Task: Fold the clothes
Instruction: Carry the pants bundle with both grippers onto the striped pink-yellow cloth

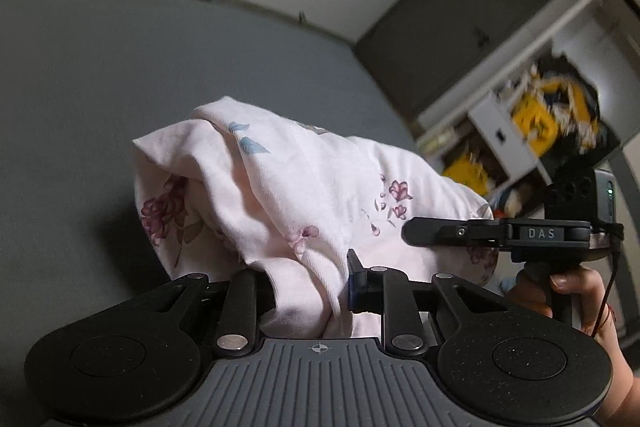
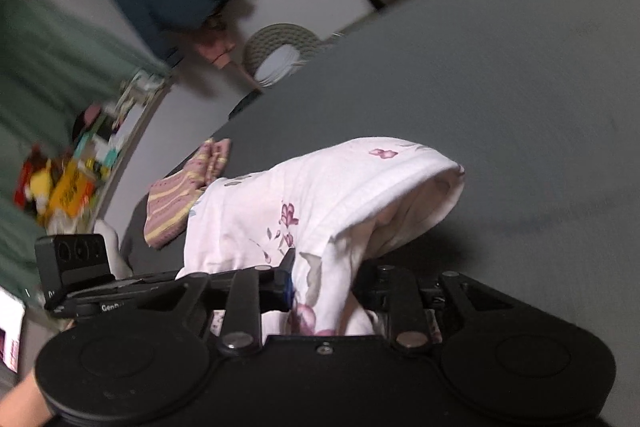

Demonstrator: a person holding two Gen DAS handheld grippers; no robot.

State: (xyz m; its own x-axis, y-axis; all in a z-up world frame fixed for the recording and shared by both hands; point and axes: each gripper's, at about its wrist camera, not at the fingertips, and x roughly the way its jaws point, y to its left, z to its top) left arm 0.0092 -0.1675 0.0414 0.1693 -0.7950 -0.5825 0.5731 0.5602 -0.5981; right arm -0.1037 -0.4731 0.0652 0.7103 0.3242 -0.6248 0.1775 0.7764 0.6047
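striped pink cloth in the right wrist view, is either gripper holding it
No, the striped pink cloth lies on the grey surface beyond the floral garment, and the right gripper is clamped on that garment instead.

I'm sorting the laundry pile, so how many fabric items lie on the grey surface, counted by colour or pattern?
White floral garment, held in both tongs, left and right: 1
Pink and yellow striped cloth, lying beside it: 1
Total: 2
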